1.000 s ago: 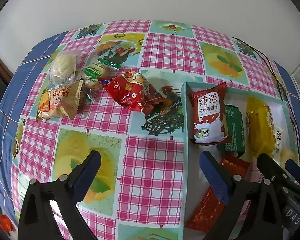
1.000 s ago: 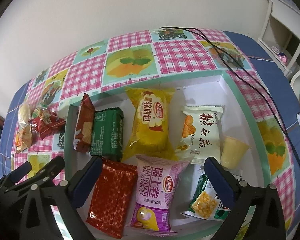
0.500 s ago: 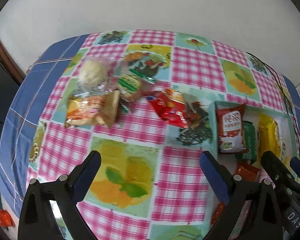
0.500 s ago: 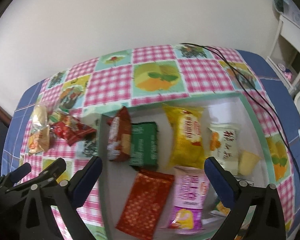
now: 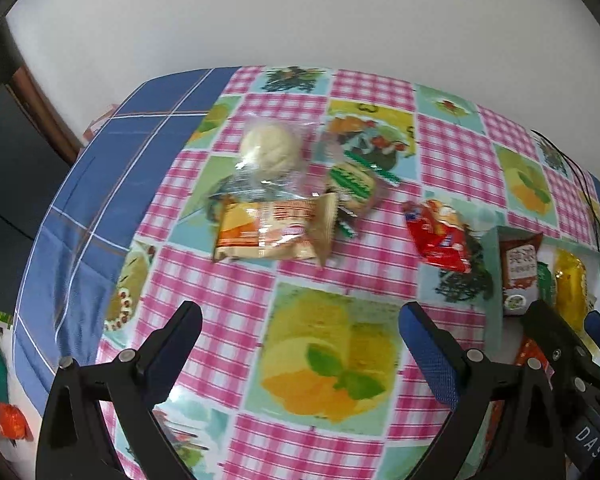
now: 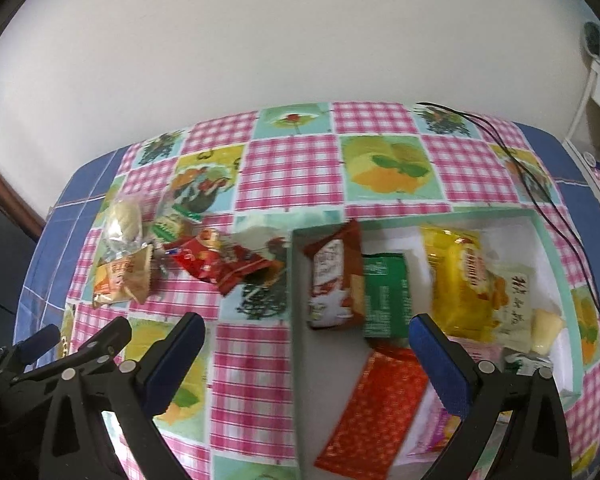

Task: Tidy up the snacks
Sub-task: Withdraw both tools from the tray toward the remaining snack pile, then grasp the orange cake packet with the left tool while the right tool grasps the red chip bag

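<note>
Lying loose on the checked tablecloth (image 5: 228, 304), four snacks remain outside the box: a clear-wrapped bun (image 5: 270, 150) at 12 o'clock in the left wrist view, a green-striped sweet (image 5: 352, 184) just beside it at 1 o'clock, and an orange-and-cream packet (image 5: 276, 232) touching the bun's wrapper, long axis running 9 to 3 o'clock. A red packet (image 5: 438, 236) lies apart towards 2 o'clock, long axis slanting 10 to 4 o'clock, its lower end near the box's left wall.

Box (image 6: 294, 288), green-rimmed with white floor, holds a brown-and-white milk biscuit pack (image 6: 334, 280) leaning on a dark green pack (image 6: 384, 296), a yellow bread bag (image 6: 458, 280), a white packet with black script (image 6: 514, 304), a pale jelly cup (image 6: 546, 330), a red dotted packet (image 6: 374, 412) and a pink packet (image 6: 434, 424), partly hidden.

Left gripper (image 5: 300, 340) hovers over bare cloth, jaws wide, holding nothing. Right gripper (image 6: 308, 344) likewise wide and empty, straddling the box's left wall.

Only the right wrist view shows the box's full contents and the black cable (image 6: 540, 196); the left wrist view sees just its left edge
</note>
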Available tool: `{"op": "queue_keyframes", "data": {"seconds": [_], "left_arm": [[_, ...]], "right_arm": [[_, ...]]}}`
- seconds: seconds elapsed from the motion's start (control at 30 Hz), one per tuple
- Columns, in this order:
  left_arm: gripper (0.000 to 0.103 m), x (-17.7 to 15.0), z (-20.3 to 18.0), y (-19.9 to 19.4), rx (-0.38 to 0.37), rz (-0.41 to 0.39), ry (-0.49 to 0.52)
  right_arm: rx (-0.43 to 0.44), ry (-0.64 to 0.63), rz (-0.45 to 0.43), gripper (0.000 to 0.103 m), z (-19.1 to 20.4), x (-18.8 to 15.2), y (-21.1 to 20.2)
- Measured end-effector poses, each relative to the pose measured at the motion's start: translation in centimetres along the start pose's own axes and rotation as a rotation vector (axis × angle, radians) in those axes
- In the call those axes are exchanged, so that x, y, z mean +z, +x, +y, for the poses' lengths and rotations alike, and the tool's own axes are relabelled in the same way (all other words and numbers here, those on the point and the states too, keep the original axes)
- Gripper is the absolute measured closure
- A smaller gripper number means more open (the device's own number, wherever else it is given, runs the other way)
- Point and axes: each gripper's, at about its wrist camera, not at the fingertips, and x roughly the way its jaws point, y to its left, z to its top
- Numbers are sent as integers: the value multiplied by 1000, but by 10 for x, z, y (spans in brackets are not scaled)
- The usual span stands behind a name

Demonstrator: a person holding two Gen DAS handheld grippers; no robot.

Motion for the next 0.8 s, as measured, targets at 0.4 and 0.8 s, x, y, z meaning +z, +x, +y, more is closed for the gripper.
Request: {"op": "queue_keyframes", "data": {"seconds": [0.4, 0.8], "left_arm": [[4, 15, 37, 10, -29, 11, -41], [4, 40, 45, 31, -116, 13, -49]], "right_arm": [[47, -55, -14, 0, 40, 11, 11], [103, -65, -20, 0, 48, 33, 32]]}}
